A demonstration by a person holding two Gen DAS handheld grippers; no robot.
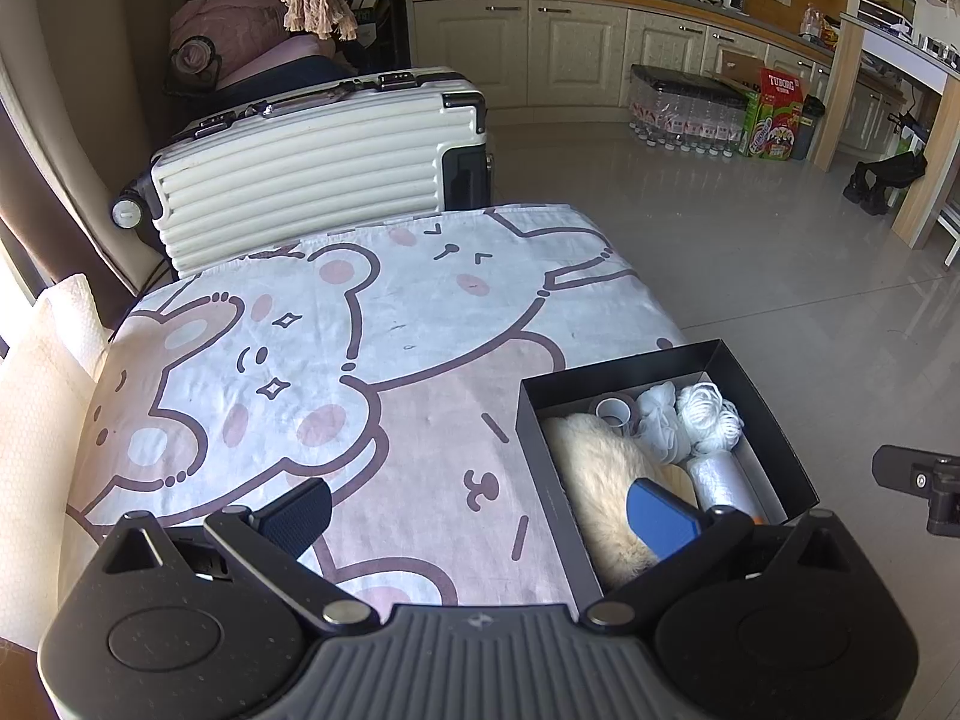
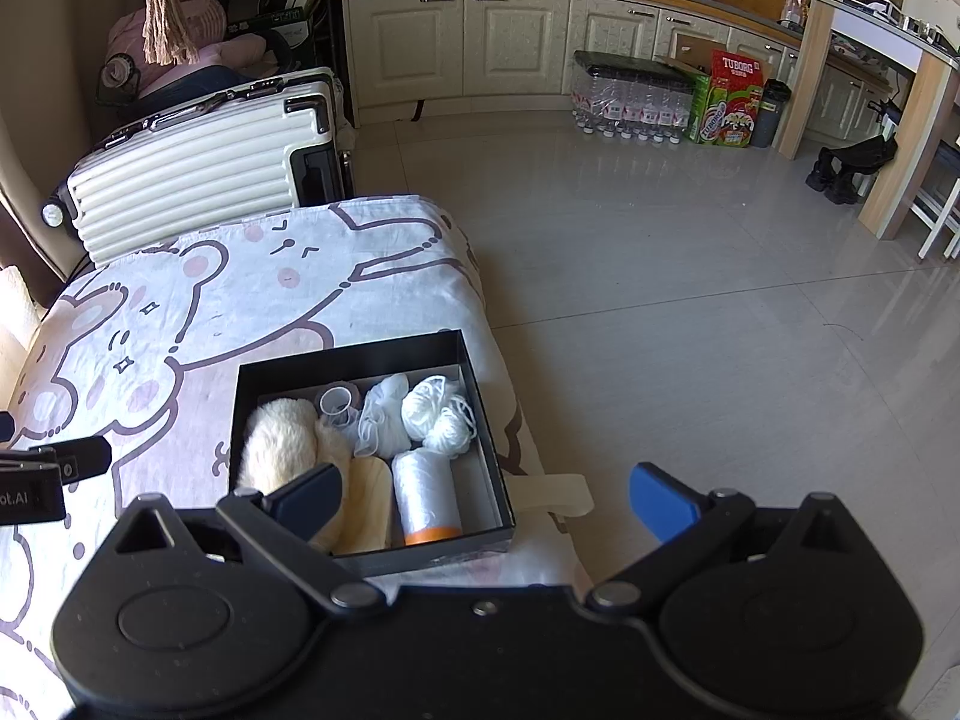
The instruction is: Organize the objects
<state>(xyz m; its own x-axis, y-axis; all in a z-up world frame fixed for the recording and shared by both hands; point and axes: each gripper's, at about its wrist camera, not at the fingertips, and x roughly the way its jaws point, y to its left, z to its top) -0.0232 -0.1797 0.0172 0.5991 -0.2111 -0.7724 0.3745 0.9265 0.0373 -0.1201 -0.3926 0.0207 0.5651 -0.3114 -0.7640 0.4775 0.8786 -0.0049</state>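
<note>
A black open box [image 1: 774,414] [image 2: 240,414] sits on the right part of a table covered by a bear-print cloth [image 1: 360,324] [image 2: 180,312]. Inside lie a cream fluffy brush [image 1: 600,468] [image 2: 282,444], a tape roll [image 1: 615,408] [image 2: 336,402], a white mesh sponge [image 1: 660,420] [image 2: 381,414], a white cord bundle [image 1: 711,414] [image 2: 438,414] and a clear bag roll [image 1: 723,480] [image 2: 423,492]. My left gripper [image 1: 480,516] is open and empty above the table's near side, its right finger over the box. My right gripper [image 2: 486,501] is open and empty above the box's near right corner.
A cream ribbed suitcase [image 1: 312,168] [image 2: 192,168] lies behind the table. Paper towels [image 1: 42,396] stand at the left edge. The tiled floor [image 2: 690,276] lies to the right, with bottled water [image 1: 684,114], a Tuborg carton [image 2: 729,99] and cabinets [image 2: 456,42] beyond.
</note>
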